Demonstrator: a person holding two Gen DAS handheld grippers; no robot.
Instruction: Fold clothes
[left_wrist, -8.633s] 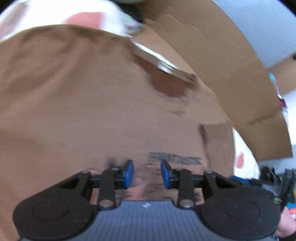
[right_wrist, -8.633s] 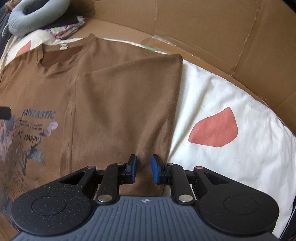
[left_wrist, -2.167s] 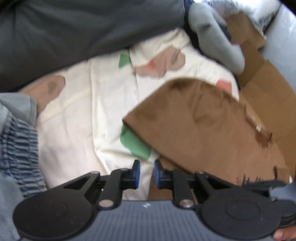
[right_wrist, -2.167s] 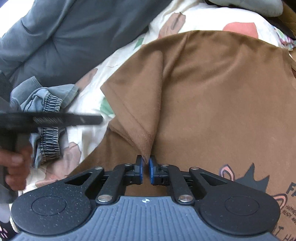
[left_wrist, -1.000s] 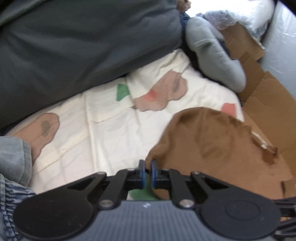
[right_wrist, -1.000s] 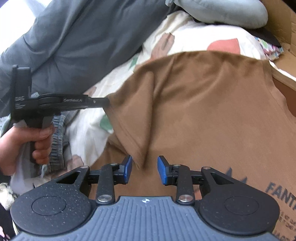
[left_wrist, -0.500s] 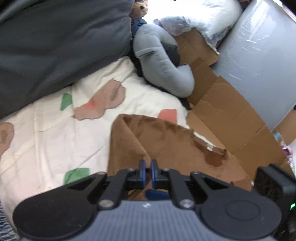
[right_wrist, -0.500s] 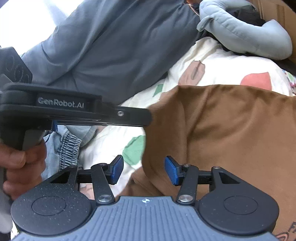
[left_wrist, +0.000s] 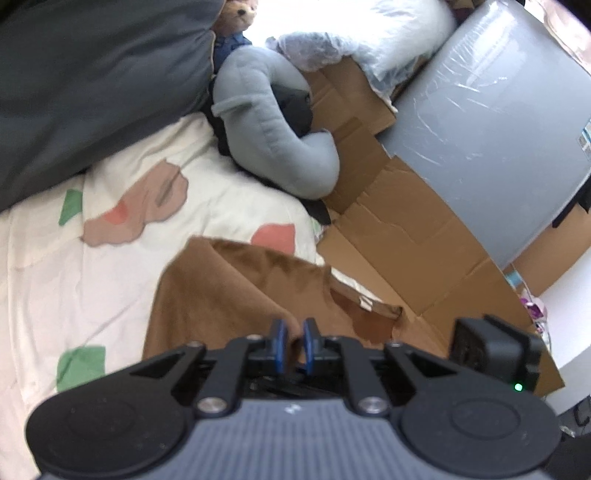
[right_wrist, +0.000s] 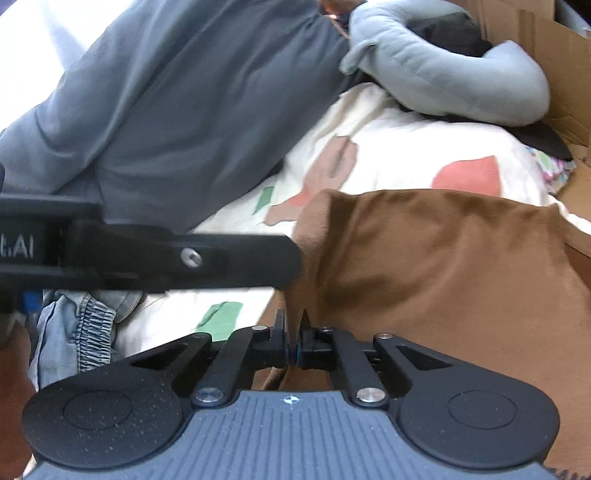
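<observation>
The brown T-shirt (left_wrist: 229, 295) lies on a bed, over a cream sheet (left_wrist: 74, 266) patterned with green, pink and tan patches, its upper part raised into soft folds. The left claw (left_wrist: 293, 345) has its blue-padded fingers drawn nearly together with a ridge of the brown fabric pinched between them. The right claw (right_wrist: 293, 341) is pressed closed at the near edge of the same shirt (right_wrist: 443, 277), fabric caught between its tips. In the right wrist view the left claw's black body (right_wrist: 177, 258) crosses the left side, its tip at the shirt's raised edge. A grey neck pillow (left_wrist: 273, 136) sits beyond the shirt, against flattened cardboard (left_wrist: 399, 229). A dark grey duvet (right_wrist: 177, 103) fills the far left, and crumpled denim (right_wrist: 85, 325) lies beside the sheet.
</observation>
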